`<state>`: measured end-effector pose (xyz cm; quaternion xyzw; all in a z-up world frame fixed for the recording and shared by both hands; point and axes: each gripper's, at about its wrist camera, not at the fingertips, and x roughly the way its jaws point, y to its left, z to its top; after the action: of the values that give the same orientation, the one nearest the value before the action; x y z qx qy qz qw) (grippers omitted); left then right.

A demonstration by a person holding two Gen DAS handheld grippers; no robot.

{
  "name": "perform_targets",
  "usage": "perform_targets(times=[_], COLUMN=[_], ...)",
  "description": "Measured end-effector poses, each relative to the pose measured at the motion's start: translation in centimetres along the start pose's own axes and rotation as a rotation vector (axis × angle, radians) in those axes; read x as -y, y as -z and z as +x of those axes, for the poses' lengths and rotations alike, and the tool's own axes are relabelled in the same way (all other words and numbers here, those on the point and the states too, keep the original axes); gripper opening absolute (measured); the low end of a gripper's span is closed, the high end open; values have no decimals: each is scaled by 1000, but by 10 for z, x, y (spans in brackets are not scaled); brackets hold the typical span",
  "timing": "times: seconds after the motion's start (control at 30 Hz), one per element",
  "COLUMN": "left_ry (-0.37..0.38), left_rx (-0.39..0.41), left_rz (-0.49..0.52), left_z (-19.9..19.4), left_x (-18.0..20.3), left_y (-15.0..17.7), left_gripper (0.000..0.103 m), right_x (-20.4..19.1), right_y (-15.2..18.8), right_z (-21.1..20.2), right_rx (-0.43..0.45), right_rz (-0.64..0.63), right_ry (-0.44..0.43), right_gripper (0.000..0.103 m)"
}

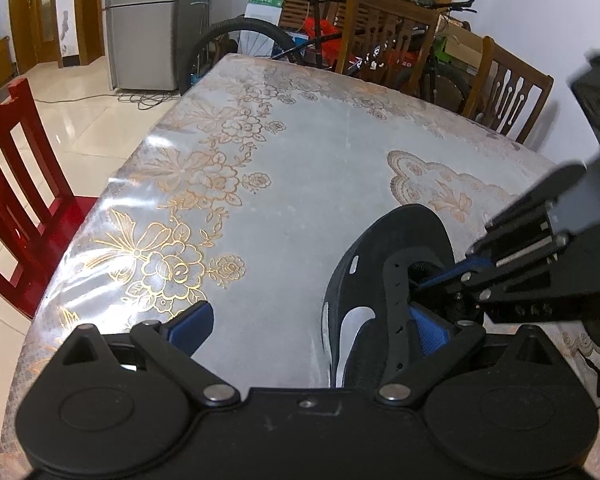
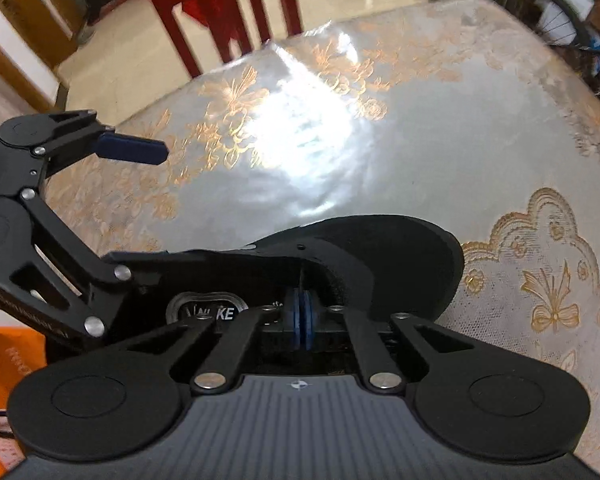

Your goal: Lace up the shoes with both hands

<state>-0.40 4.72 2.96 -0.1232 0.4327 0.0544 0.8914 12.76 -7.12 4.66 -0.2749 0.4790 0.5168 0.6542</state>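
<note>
A black shoe (image 1: pixel 396 264) lies on the table, toe pointing away; it also shows in the right wrist view (image 2: pixel 380 248), with a label on its tongue (image 2: pixel 207 310). My left gripper (image 1: pixel 312 324) is wide open; its right finger (image 1: pixel 430 330) sits inside the shoe opening and its left finger (image 1: pixel 191 326) is out over the table. My right gripper (image 2: pixel 302 312) has its blue pads pressed together over the shoe's throat. A thin dark strand that may be the lace rises from the pads. It shows in the left wrist view (image 1: pixel 472 266) from the right.
The table (image 1: pixel 300 152) has a glossy floral cover. A red chair (image 1: pixel 15 208) stands at its left edge and wooden chairs (image 1: pixel 384 36) at the far side, with a bicycle (image 1: pixel 259 40) and a fridge (image 1: pixel 143 24) behind. An orange bag (image 2: pixel 3 360) lies near my right gripper.
</note>
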Motion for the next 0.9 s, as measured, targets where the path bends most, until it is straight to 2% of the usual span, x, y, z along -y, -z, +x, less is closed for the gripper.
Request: perform_targets(times=[0.1, 0.23, 0.33, 0.47, 0.6, 0.7, 0.77, 0.83, 0.9], left_ry=[6, 11, 8, 8, 7, 5, 8, 9, 8], left_rx=[-3, -9, -12, -16, -20, -21, -23, -28, -30], left_rz=[-13, -15, -9, -10, -8, -13, -17, -15, -8], left_z=[0, 0, 0, 0, 0, 1, 1, 2, 3], left_x=[-2, -2, -1, 0, 0, -1, -2, -2, -1], left_y=[0, -1, -1, -2, -1, 0, 0, 0, 1], left_gripper=[101, 101, 101, 101, 101, 101, 101, 101, 101], right_x=[-7, -26, -27, -30, -43, -39, -37, -37, -36], right_y=[22, 54, 63, 70, 71, 72, 73, 74, 76], right_z=[-2, -3, -4, -1, 9, 12, 10, 3, -9], right_rx=[135, 312, 359, 416, 494, 561, 570, 562, 582], right_rz=[86, 156, 188, 160, 112, 146, 147, 133, 123], right_ry=[29, 109, 107, 104, 174, 184, 180, 187, 211], right_gripper=[3, 3, 3, 3, 4, 4, 3, 6, 27])
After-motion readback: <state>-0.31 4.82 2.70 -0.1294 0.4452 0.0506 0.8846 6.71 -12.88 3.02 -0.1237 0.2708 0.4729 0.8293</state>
